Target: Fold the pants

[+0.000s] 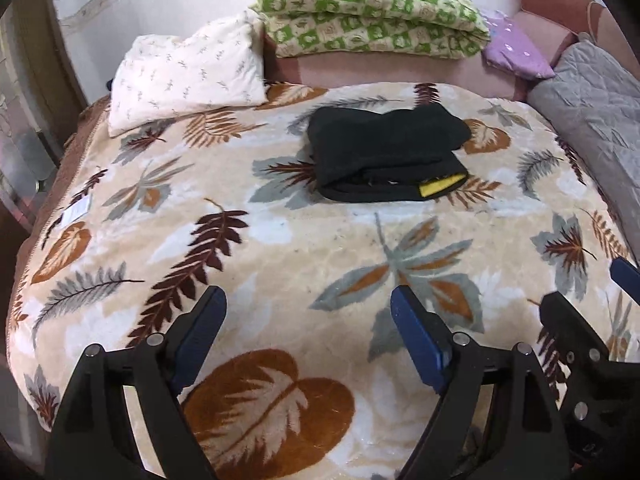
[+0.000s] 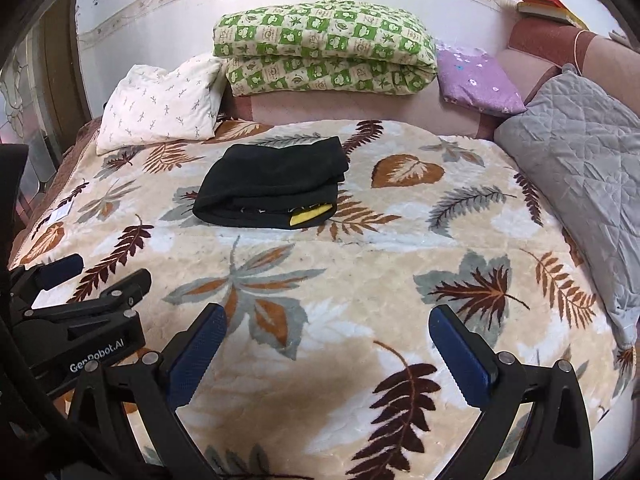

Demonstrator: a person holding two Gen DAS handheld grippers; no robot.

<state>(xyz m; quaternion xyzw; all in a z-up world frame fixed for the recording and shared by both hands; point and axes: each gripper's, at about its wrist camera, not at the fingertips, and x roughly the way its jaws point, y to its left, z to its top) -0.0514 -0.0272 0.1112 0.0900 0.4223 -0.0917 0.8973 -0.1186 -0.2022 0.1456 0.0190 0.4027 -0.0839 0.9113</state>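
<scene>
the black pants (image 1: 386, 156) lie folded into a thick, soft bundle on the plush leaf-print blanket (image 1: 280, 248), toward the far side of the bed, well apart from both grippers. a bright yellow patch (image 1: 442, 186) peeks from between the layers at the near right corner; what else sits inside the fold is too dark to make out.

the left gripper (image 1: 306, 320) hangs over bare blanket with its blue ribbed pads (image 1: 200, 336) spread wide, nothing between them. the right gripper (image 2: 326, 340) is likewise spread and empty.

behind the pants: a white sprig-print pillow (image 1: 188, 76), a puffy green-checked folded quilt (image 1: 368, 12), a small purple pillow (image 2: 478, 80) and a grey quilted cushion (image 2: 580, 152), cut off at the right edge.
</scene>
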